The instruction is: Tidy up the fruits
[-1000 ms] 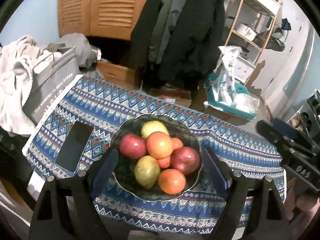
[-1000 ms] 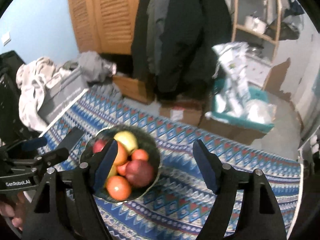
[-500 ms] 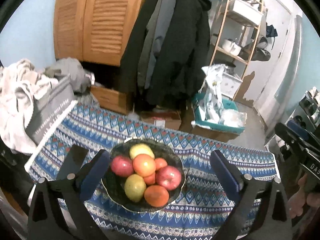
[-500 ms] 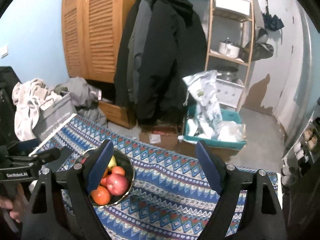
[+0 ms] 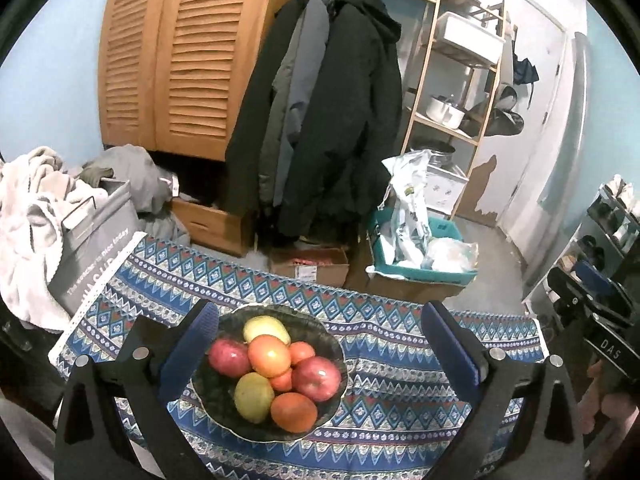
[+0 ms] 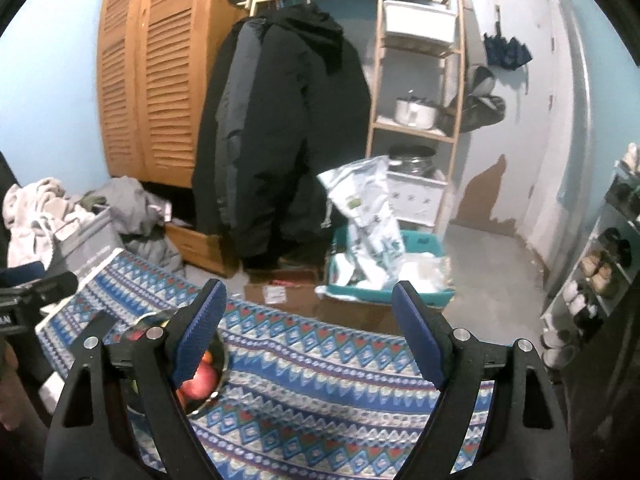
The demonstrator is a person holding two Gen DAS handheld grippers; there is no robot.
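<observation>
The dark round bowl (image 5: 332, 350) full of red, orange and yellow fruits (image 5: 276, 372) sits on the blue patterned tablecloth (image 5: 400, 400). In the left wrist view, the left gripper (image 5: 320, 344) is wide apart, holding nothing. In the right wrist view, the bowl (image 6: 220, 364) peeks from behind the right gripper (image 6: 310, 328), which is apart and empty too.

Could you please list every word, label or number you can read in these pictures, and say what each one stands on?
"DAS": white letters on the right gripper, at the right edge of the left wrist view.
"nice today": end of a white line on the grey bin; the rest of that line and the larger letters under it are too blurred to read.
The print on the white bags and the label on the cardboard box are too small to read.
</observation>
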